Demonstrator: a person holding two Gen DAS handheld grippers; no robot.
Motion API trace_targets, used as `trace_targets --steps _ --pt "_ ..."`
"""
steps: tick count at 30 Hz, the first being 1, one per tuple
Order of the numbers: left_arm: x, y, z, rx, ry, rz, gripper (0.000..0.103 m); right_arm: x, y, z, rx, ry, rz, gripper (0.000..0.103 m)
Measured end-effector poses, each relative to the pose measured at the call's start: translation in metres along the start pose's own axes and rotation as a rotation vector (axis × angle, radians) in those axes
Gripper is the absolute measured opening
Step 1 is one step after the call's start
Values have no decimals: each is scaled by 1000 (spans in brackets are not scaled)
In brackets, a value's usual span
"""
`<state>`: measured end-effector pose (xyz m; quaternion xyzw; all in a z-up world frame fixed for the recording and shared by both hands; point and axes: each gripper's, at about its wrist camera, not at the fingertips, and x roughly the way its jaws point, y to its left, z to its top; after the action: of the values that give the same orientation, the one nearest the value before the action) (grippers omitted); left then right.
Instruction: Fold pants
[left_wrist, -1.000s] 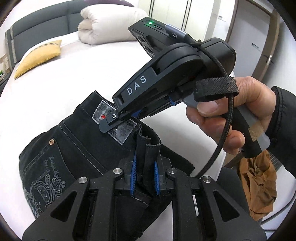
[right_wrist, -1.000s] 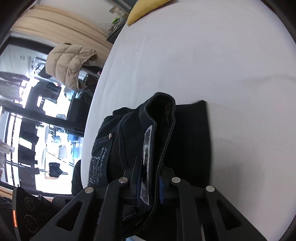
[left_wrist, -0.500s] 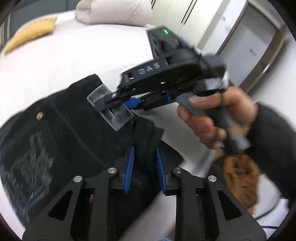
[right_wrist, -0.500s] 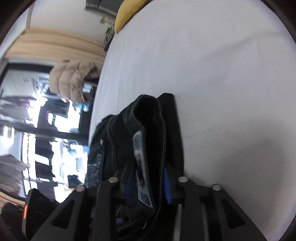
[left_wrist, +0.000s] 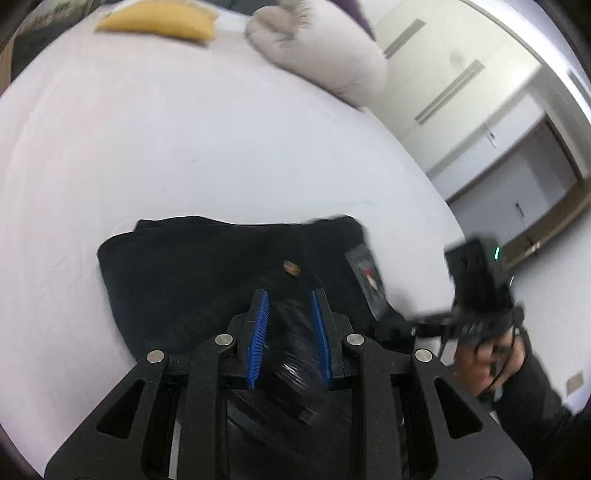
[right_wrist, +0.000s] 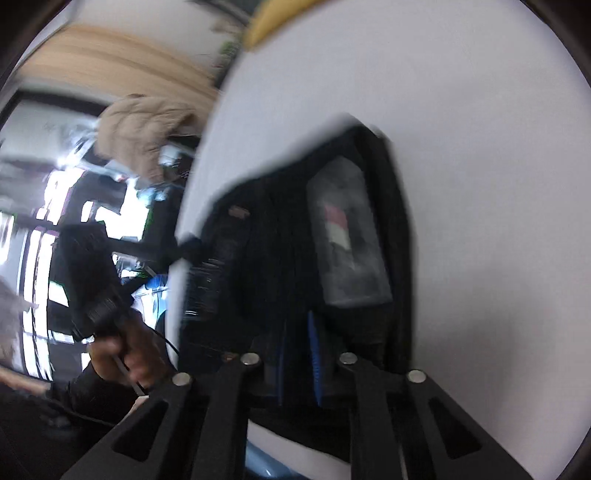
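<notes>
- While both views are pretty blurry, the pants (left_wrist: 207, 269) are clearly lying folded into a dark bundle on the white bed (left_wrist: 184, 147), close to its near edge.
- On top of the bundle you can see a brass rivet (left_wrist: 291, 267) and a greyish label patch (left_wrist: 367, 277); the same patch (right_wrist: 347, 236) looks big and smeared from the right camera.
- Left gripper (left_wrist: 289, 306) sits low over the pants with its blue-padded fingers (left_wrist: 258, 332) a fair way apart, dark fabric showing between them, but I can't tell if the pads actually touch it.
- Right gripper (right_wrist: 297, 332) has its blue pads close together with black cloth bunched around them, just below the patch. Too smeared to say whether it's really clamped.
- From the left camera, the right hand (left_wrist: 491, 354) is just off the pants' right side.
- Further out: a yellow pillow (left_wrist: 159, 22) and a rolled pale duvet (left_wrist: 321, 48) at the far end of the bed, a beige puffy jacket (right_wrist: 144, 129) off to one side.
</notes>
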<state>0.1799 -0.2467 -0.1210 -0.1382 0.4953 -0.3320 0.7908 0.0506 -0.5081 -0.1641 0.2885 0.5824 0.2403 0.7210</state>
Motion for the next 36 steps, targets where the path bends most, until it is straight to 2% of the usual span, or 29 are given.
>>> trace_targets --steps 3,5,9,18,22,29,31,33,34,35,36 --pt "16 24 4 -53 27 -37 21 2 -27 -7 97 -55 108 0" --pt "18 30 -2 -74 27 -54 21 4 -32 -11 106 -78 129 0" --pt "3 19 -29 -38 14 -86 21 8 -36 -18 127 -117 163 0" --pt "-32 -8 -107 85 -9 -133 21 11 -32 -13 103 -163 142 0" --pt "-38 -33 -139 196 -14 -91 21 9 -39 -14 106 -181 132 0" --pt "-25 -34 -137 199 3 -72 21 5 -31 -20 86 -212 100 0" --pt "-40 -39 -131 177 19 -86 21 -5 -18 -24 55 -205 73 16" --pt "-66 -43 -124 175 -27 -94 22 -25 -6 -27 27 -221 116 74" --pt "-82 -42 -119 170 -75 -83 22 -35 -2 -27 14 -251 115 82" --pt "-90 -39 -116 155 -102 -78 32 -47 1 -28 -6 -295 105 90" --pt "-96 -33 -112 133 -125 -66 68 -57 3 -27 -25 -325 93 90"
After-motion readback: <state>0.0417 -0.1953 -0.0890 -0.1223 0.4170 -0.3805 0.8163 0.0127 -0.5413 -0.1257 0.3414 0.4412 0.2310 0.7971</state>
